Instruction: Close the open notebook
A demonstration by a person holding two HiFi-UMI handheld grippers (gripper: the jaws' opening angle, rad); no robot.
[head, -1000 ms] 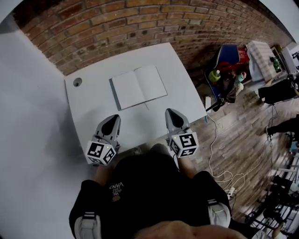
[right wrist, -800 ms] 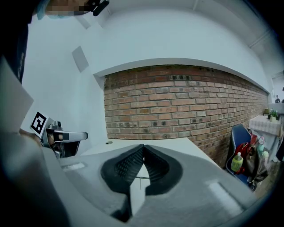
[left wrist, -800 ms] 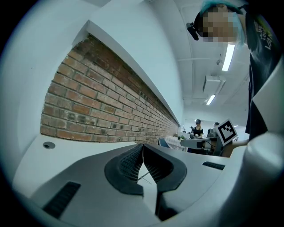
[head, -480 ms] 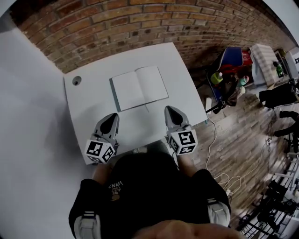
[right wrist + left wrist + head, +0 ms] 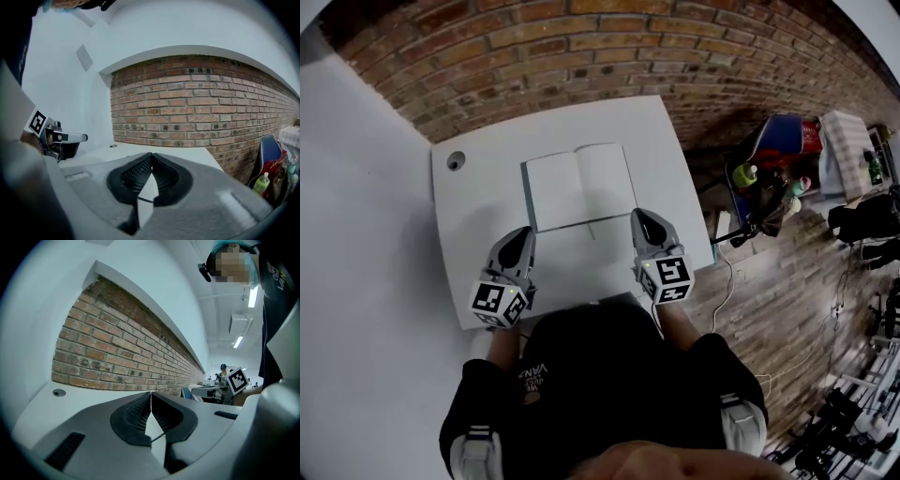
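Note:
An open notebook (image 5: pixel 579 187) with blank white pages lies flat in the middle of the white table (image 5: pixel 666 141). My left gripper (image 5: pixel 522 234) hovers just short of the notebook's near left corner, jaws shut and empty. My right gripper (image 5: pixel 640 217) hangs beside the notebook's near right corner, jaws shut with nothing between them. In the left gripper view the left gripper (image 5: pixel 151 393) shows its tips pressed together, and so does the right gripper (image 5: pixel 151 155) in the right gripper view. The notebook is hidden behind the jaws in both gripper views.
A brick wall (image 5: pixel 534 56) runs along the table's far edge. A round cable hole (image 5: pixel 455 161) sits at the table's far left corner. To the right on the wooden floor stand a blue chair with bags and a green bottle (image 5: pixel 743 174).
Both grippers have moved forward over the table toward the notebook's near corners, the right one further. Their jaws stayed shut.

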